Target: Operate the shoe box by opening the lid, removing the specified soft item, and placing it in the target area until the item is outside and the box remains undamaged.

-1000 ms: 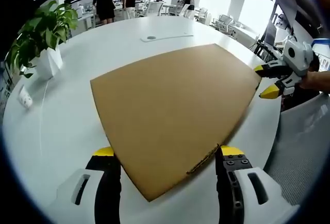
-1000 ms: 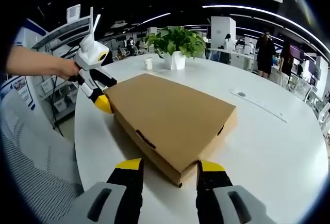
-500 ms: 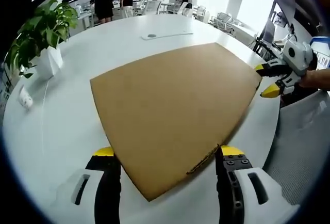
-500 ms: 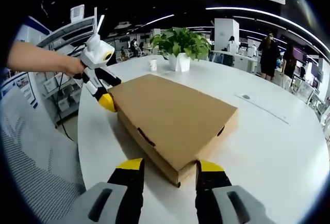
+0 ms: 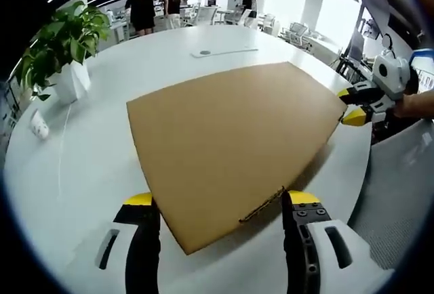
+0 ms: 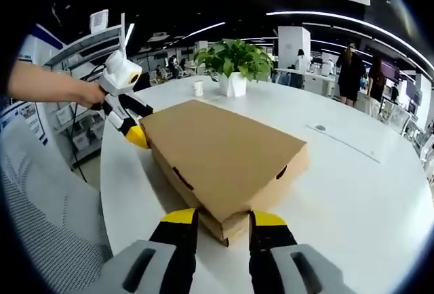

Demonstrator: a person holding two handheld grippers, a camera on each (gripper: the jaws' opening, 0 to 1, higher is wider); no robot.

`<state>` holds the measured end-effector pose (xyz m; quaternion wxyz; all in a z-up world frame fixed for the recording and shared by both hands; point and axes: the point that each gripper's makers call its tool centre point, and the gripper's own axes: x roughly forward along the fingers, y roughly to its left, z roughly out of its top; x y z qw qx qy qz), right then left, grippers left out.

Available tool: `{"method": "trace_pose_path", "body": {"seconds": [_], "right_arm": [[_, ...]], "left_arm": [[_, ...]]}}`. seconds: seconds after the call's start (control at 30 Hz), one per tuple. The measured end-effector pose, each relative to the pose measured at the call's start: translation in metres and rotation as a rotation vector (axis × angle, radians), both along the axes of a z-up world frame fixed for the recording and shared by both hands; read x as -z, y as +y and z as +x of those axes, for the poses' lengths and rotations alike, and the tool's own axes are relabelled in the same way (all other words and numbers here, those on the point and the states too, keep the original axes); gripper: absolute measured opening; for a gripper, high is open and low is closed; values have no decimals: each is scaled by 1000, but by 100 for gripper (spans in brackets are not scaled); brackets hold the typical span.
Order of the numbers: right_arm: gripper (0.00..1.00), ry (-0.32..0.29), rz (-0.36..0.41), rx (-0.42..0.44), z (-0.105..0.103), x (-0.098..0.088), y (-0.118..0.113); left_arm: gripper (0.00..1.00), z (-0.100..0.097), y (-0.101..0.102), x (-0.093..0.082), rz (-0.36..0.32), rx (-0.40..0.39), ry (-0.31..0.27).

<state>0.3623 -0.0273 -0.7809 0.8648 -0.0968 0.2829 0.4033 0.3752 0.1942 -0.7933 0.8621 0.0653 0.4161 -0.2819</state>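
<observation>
One closed cardboard shoe box [image 5: 230,138] lies flat on a round white table [image 5: 88,165], a gripper at each of two opposite corners. The left gripper [image 5: 215,202] stands wide open astride the near corner; the right gripper [image 6: 222,218], jaws narrower, straddles its corner, grip uncertain. One potted plant [image 6: 234,60] stands beyond.

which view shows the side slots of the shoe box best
The right gripper view: it looks along the shoe box from a low corner, so both side walls and their dark slots show. The left gripper view looks down on the flat lid, with just a sliver of one edge slot.
</observation>
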Motion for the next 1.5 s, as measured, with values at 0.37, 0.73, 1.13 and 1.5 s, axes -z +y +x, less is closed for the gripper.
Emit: {"method": "trace_pose_path", "body": {"seconds": [0.37, 0.73, 1.13, 1.5], "right_arm": [[25, 7, 2, -6, 1, 0, -1], [25, -6, -17, -24, 4, 0, -2], [25, -17, -38, -34, 4, 0, -2], [24, -20, -62, -57, 3, -2, -2]], "left_arm": [[63, -6, 7, -6, -40, -45, -24], [60, -7, 7, -7, -51, -76, -21], [59, -7, 7, -8, -52, -81, -36], [57, -9, 8, -11, -23, -66, -54]]}}
